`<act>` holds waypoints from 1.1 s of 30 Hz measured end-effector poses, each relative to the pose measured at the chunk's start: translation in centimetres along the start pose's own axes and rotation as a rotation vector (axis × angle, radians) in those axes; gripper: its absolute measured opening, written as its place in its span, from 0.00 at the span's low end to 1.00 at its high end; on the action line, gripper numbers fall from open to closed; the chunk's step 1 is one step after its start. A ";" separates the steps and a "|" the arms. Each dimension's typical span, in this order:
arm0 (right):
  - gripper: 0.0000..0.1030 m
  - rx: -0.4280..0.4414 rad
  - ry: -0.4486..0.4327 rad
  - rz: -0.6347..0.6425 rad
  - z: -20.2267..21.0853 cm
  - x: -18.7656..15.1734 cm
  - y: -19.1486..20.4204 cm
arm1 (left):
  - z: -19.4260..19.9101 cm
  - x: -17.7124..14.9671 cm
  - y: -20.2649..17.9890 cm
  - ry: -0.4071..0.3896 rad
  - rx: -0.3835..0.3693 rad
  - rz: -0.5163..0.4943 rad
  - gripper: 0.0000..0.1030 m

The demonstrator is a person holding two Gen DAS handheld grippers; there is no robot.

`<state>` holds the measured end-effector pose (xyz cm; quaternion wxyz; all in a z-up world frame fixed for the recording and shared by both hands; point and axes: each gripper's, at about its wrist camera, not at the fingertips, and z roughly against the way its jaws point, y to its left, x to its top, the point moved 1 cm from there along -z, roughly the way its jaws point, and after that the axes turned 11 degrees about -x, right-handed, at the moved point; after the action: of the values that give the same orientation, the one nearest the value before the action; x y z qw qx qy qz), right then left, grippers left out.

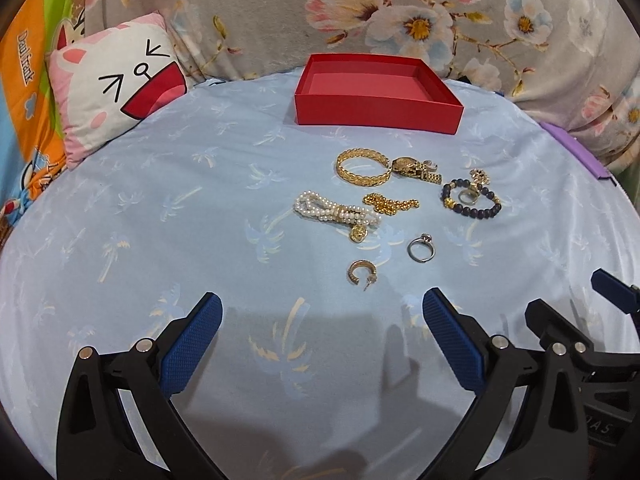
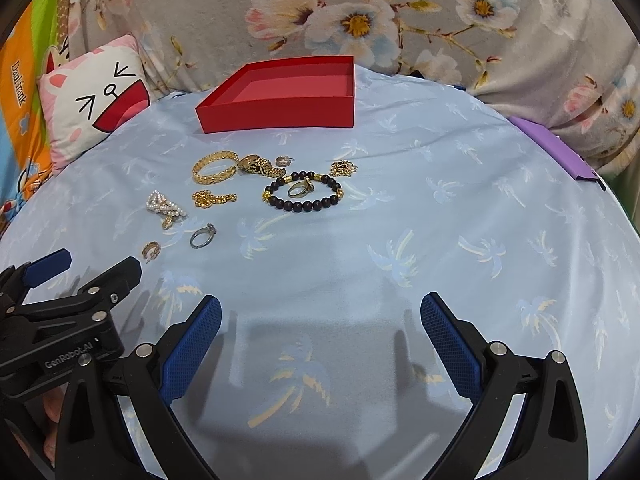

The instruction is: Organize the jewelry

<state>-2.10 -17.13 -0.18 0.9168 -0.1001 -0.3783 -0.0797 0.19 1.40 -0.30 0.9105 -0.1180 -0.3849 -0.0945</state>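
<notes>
Nothing collected yet; red box sat bare. Left gripper and right gripper gaped, empty. Likely first pick: hoop earring, twelve o'clock of left.

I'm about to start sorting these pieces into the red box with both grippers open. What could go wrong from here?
1. The silver ring and hoop earring lie flat on soft cloth; the wide fingers may pinch fabric or miss them.
2. A ring sits inside the bead bracelet; lifting the bracelet could drag or flick it.
3. The gold bangle touches the watch; one may snag the other.
</notes>
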 end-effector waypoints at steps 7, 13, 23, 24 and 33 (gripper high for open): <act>0.95 -0.003 0.008 -0.014 -0.3 0.2 -0.2 | -0.7 0.2 0.8 0.025 -0.056 0.047 0.95; 0.95 0.001 0.005 -0.028 -0.5 0.4 -0.4 | -1.6 0.6 0.2 0.055 -0.065 0.013 0.85; 0.95 0.016 0.025 -0.055 -0.9 0.5 -1.0 | -3.1 1.4 0.9 0.109 -0.063 0.007 0.76; 0.95 0.018 0.028 -0.053 -0.9 0.5 -1.0 | -3.1 1.5 1.0 0.110 -0.064 0.008 0.76; 0.95 0.075 0.071 -0.071 -0.9 2.6 -2.8 | -2.4 4.7 2.8 0.135 -0.126 0.038 0.83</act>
<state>-0.34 -20.22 1.39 0.9295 -0.0494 -0.3513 -0.1014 5.73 2.98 1.11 0.9268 -0.1756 -0.3136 -0.1090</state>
